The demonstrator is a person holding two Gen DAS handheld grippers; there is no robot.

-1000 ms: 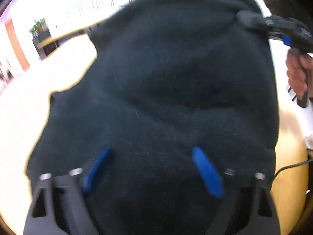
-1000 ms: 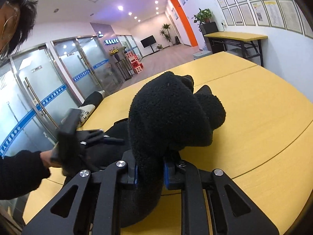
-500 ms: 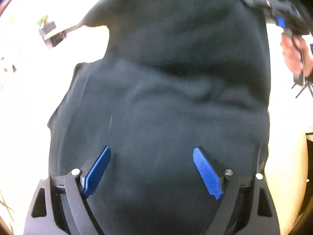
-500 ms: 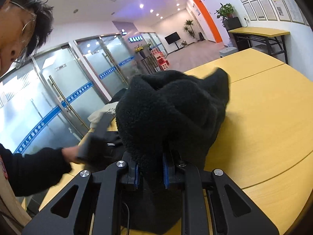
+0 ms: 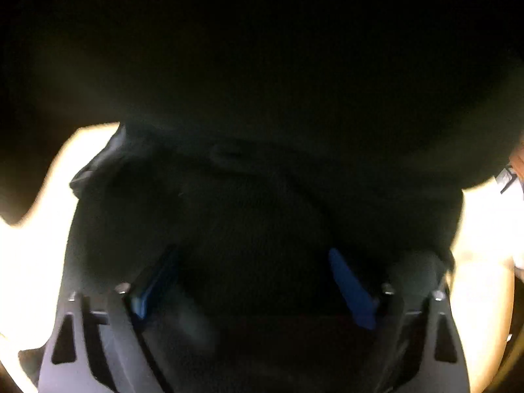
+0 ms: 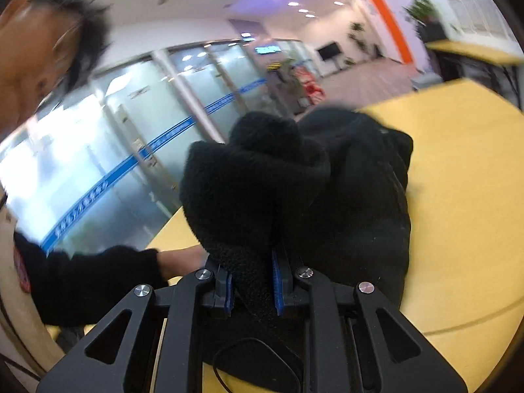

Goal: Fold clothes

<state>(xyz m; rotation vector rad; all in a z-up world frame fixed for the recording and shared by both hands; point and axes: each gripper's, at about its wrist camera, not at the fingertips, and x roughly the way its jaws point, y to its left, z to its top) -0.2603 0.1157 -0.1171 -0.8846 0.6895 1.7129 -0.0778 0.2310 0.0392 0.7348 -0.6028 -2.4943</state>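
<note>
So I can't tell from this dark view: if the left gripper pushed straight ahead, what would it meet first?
Probably the black fleece garment: it fills the view ahead of the open left gripper, though depth is unclear.

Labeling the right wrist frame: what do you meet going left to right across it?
Person's face → black sleeve → right claw, shut on the black fleece garment → yellow table.

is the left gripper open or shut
Open: the left gripper's blue fingers stand wide apart over the black fleece, gripping nothing.
</note>
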